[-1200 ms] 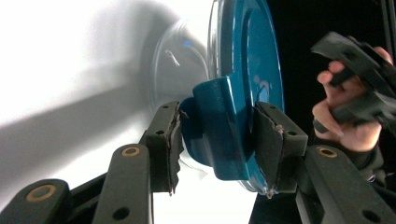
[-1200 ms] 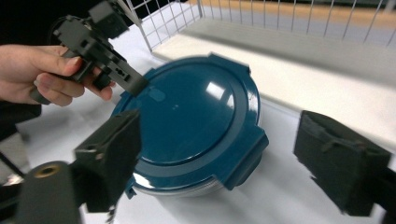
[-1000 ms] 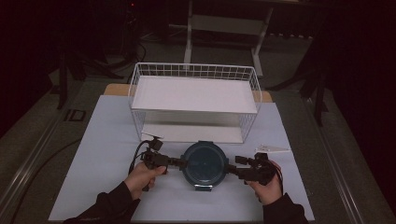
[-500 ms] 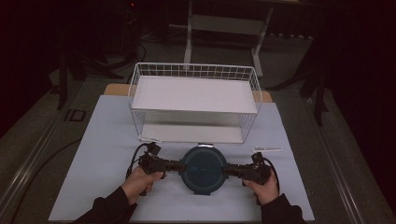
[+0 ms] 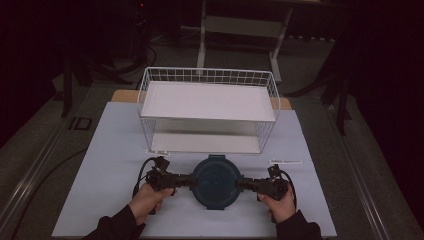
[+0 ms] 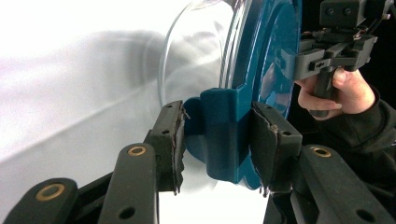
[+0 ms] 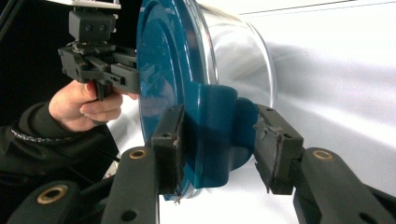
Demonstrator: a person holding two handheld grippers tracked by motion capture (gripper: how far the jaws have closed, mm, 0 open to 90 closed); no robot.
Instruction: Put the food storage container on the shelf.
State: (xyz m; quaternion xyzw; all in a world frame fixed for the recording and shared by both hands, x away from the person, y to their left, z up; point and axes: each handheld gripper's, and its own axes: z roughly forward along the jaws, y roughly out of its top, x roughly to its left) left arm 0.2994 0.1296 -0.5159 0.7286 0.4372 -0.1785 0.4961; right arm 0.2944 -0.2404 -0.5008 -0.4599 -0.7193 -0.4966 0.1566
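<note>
Both grippers have closed in on the round container since the earlier frames. Left gripper clamps its left lid clip; right gripper, jaws just narrowing, brackets the right clip, one pad off it. Beyond stands the wire basket.

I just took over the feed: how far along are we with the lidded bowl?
Done: both grippers have reached the teal-lidded bowl. In hand: left gripper is shut on its lid tab, and right gripper has just been closing around the opposite tab. Left: the bowl sits on the table; the wire rack is empty.
</note>
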